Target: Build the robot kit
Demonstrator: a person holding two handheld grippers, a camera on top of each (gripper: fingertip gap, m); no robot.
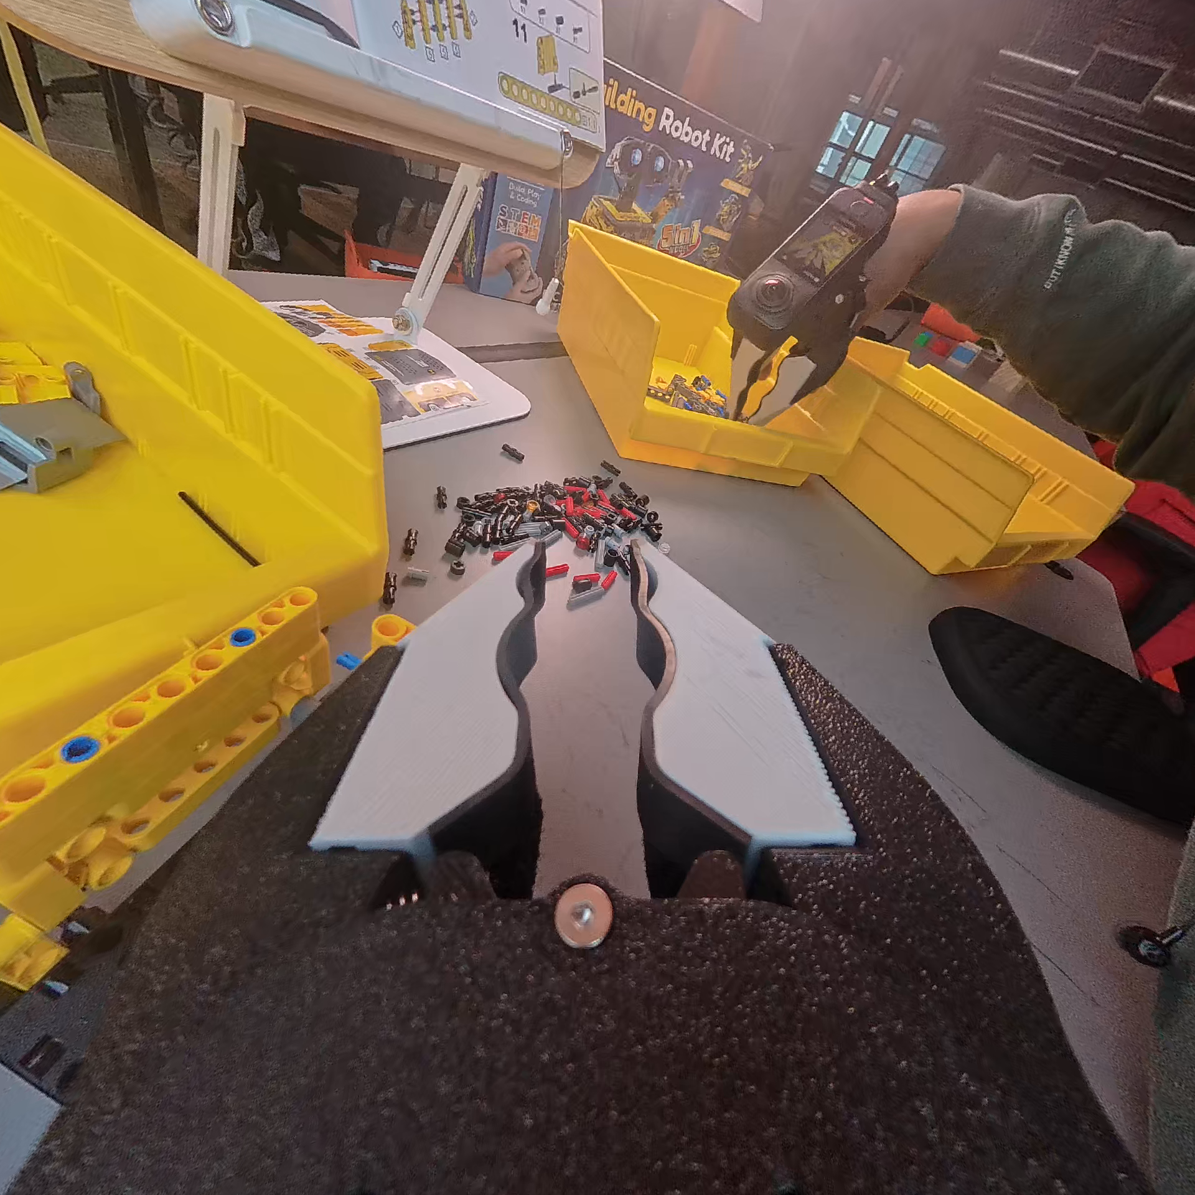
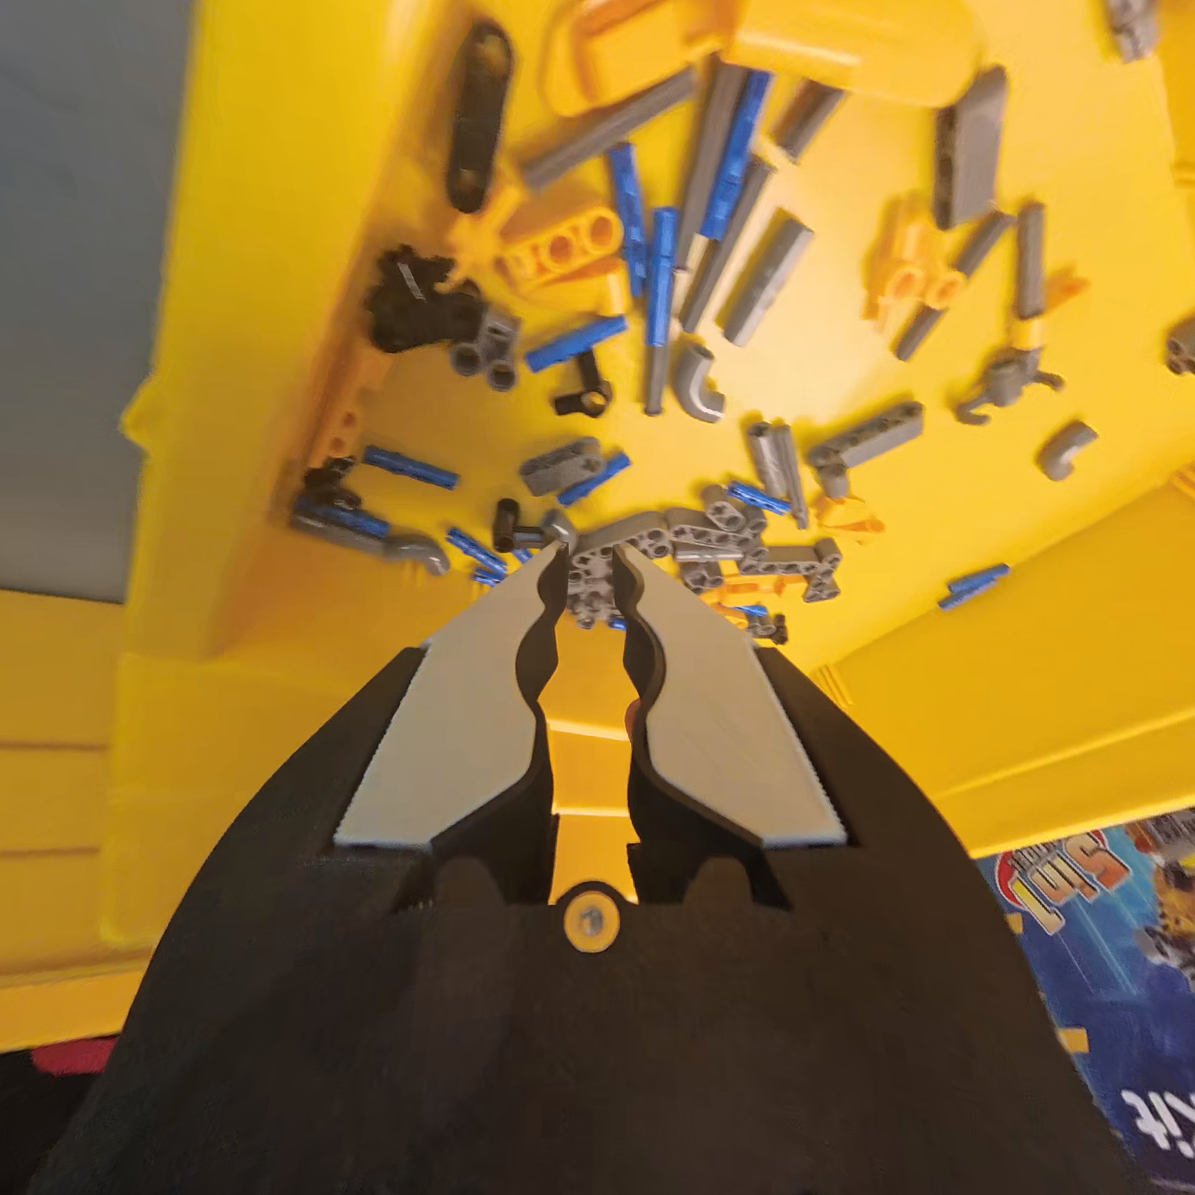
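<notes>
bins [image 1: 711, 446]: glossy smooth yellow plastic; table [image 1: 808, 614]: matt grey. left gripper [image 1: 585, 549]: ribbed matt grey plastic fingers [image 1: 446, 698], rough speckled black body, shiny metal screw [image 1: 583, 917]. pins [image 1: 562, 511]: small glossy plastic; sleeve [image 1: 1060, 310]: soft cloth.

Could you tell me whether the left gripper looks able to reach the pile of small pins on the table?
Probably yes: the left gripper is open, its tips at the pile of small pins, with nothing between.

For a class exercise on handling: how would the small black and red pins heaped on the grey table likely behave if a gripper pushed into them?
The pins look like tiny rigid plastic cylinders, so they would probably roll and scatter; several already lie apart from the heap. They seem light, so the open left gripper would likely shove many at once.
</notes>
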